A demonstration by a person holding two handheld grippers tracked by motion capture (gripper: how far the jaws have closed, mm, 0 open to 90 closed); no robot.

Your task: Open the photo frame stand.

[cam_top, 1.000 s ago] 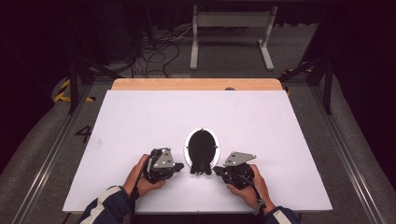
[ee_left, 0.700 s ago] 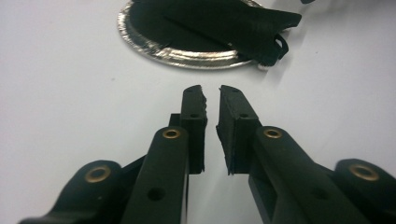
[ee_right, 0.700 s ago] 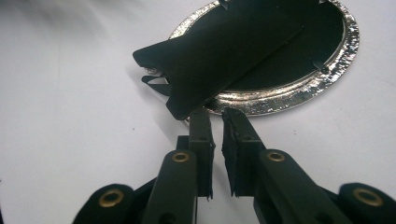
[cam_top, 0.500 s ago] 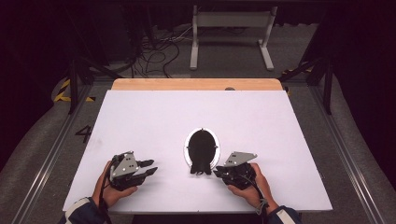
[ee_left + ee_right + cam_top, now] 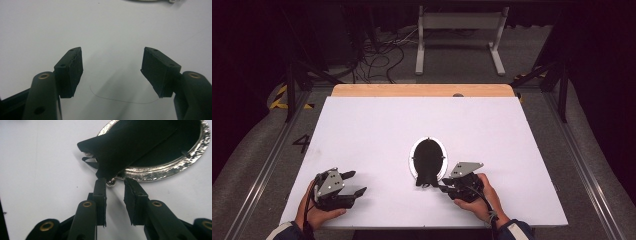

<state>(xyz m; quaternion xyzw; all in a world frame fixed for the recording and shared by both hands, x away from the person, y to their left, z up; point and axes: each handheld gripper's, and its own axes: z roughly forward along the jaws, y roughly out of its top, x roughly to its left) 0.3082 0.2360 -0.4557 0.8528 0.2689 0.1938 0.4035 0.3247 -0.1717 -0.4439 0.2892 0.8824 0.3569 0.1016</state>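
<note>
An oval silver picture frame lies face down in the near middle of the white table. Its black back faces up, with a black stand flap pointing toward me. My right gripper sits at the frame's near end. Its jaws have just been opening and stand slightly apart, with the frame's small silver ball foot at their tips and nothing pressed. My left gripper rests at the near left, far from the frame. Its jaws have just been opening and stand wide over bare table.
A wooden strip borders the table's far edge. Beyond it, the dark floor holds cables and a grey metal stand. Metal rails run along both sides of the table.
My left hand has moved left, away from the frame, and its jaws have spread wide. My right hand has stayed put while its jaws parted a little.
</note>
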